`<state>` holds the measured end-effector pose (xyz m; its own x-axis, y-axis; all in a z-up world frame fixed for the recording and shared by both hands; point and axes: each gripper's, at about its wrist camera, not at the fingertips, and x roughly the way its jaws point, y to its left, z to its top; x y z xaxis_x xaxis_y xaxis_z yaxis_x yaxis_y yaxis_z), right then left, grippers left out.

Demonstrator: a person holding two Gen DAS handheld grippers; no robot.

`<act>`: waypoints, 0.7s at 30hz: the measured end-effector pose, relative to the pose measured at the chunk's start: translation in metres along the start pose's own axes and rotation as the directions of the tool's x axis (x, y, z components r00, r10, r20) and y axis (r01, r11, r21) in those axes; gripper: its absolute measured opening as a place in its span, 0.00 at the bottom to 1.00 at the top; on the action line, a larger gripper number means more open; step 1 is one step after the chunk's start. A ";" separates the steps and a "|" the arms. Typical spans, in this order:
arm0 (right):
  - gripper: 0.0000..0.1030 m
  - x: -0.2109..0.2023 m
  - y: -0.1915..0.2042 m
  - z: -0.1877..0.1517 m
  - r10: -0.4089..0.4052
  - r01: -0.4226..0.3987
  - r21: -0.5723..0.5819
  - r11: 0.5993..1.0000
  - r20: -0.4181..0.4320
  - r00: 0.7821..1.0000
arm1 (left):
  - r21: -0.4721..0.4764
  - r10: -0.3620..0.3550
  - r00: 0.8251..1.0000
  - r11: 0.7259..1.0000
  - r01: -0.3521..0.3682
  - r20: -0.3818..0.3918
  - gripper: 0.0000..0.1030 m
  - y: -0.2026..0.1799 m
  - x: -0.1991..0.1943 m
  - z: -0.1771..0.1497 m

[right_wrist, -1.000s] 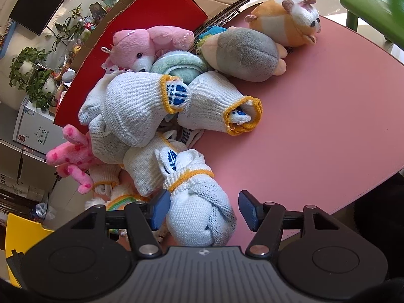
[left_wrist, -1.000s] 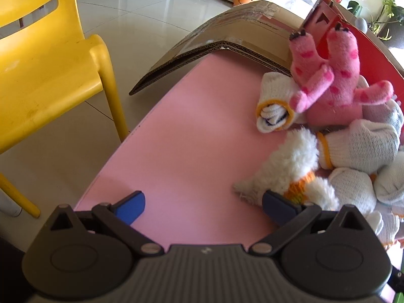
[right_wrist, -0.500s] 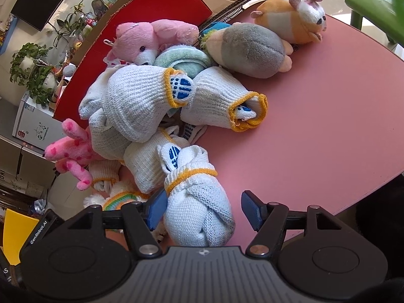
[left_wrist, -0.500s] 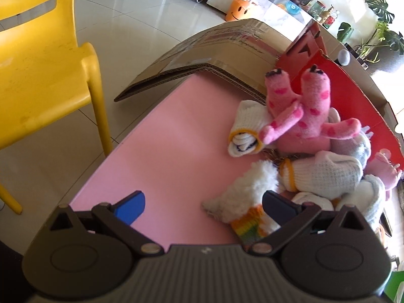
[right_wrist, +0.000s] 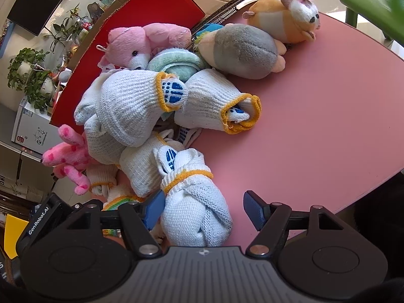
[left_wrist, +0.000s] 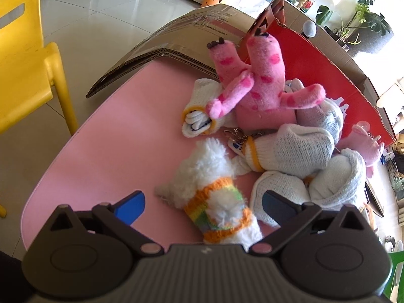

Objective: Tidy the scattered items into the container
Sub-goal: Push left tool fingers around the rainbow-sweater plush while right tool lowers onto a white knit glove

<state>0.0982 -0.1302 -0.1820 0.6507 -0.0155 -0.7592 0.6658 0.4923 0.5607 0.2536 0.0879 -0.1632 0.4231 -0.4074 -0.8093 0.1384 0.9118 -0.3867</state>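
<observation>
While the whole pile sits on a round pink tabletop (left_wrist: 106, 136), the room around it is pale glossy floor tile, with a yellow plastic chair (left_wrist: 27, 58) off to the left of the left gripper's fingers and potted plants along the far wall. The table's curved edge runs close past the left finger, and the pink stretch ahead of that finger is bare, so that's the open lane.

The left gripper (left_wrist: 202, 203) has its blue fingers spread wide, with a fluffy white plush in an orange-and-green striped knit band (left_wrist: 214, 199) lying between them; neither pad seems to press it. Past the fingertips lies a pink spotted long-limbed plush (left_wrist: 260, 85), and to the right of them a heap of rolled white knit gloves with orange cuffs (left_wrist: 298, 149). Behind all that stands the cardboard box with a red inner wall (left_wrist: 315, 58), one flap (left_wrist: 176, 38) drooping over the table's far edge.

Over on the right gripper (right_wrist: 202, 208), the jaws are opening around one balled white glove (right_wrist: 194, 209); the left pad sits right against it, the right pad stands clear. Right of that finger it's open pink table up to the rim. Beyond the fingertips: more gloves, a pink bear (right_wrist: 136, 45), a grey plush (right_wrist: 242, 48) and an orange-and-white hamster plush (right_wrist: 285, 17).
</observation>
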 end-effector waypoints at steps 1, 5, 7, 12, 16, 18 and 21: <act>0.68 0.000 0.000 0.000 0.000 0.000 -0.001 1.000 -0.001 1.000 | 0.005 0.004 1.000 1.000 -0.004 -0.003 1.00 -0.001 0.002 -0.001; 0.68 0.002 0.001 -0.001 0.004 -0.004 -0.004 1.000 -0.007 1.000 | 0.036 0.037 0.999 0.999 -0.036 -0.033 1.00 -0.005 0.016 -0.007; 0.68 0.003 0.001 0.000 0.006 -0.006 -0.001 1.000 -0.009 1.000 | 0.047 0.047 0.998 0.998 -0.045 -0.042 1.00 -0.004 0.020 -0.010; 0.69 0.003 0.001 0.000 0.006 -0.007 -0.004 1.000 -0.012 1.000 | 0.051 0.059 0.997 0.997 -0.056 -0.053 1.00 0.001 0.019 -0.010; 0.69 0.003 0.003 -0.001 0.001 -0.001 -0.013 1.000 -0.011 1.000 | 0.082 0.085 0.995 0.993 -0.080 -0.060 1.00 0.004 0.015 -0.008; 0.69 0.003 0.004 -0.002 0.000 0.000 -0.015 1.000 -0.011 1.000 | 0.090 0.091 0.994 0.992 -0.084 -0.066 1.00 0.006 0.013 -0.007; 0.69 0.002 0.004 -0.002 -0.001 0.001 -0.018 1.000 -0.014 1.000 | 0.123 0.121 0.991 0.986 -0.114 -0.053 1.00 0.008 0.009 -0.007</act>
<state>0.1013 -0.1263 -0.1822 0.6448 -0.0041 -0.7643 0.6598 0.5078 0.5539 0.2519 0.0917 -0.1765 0.3884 -0.2960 -0.8727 0.1980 0.9517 -0.2347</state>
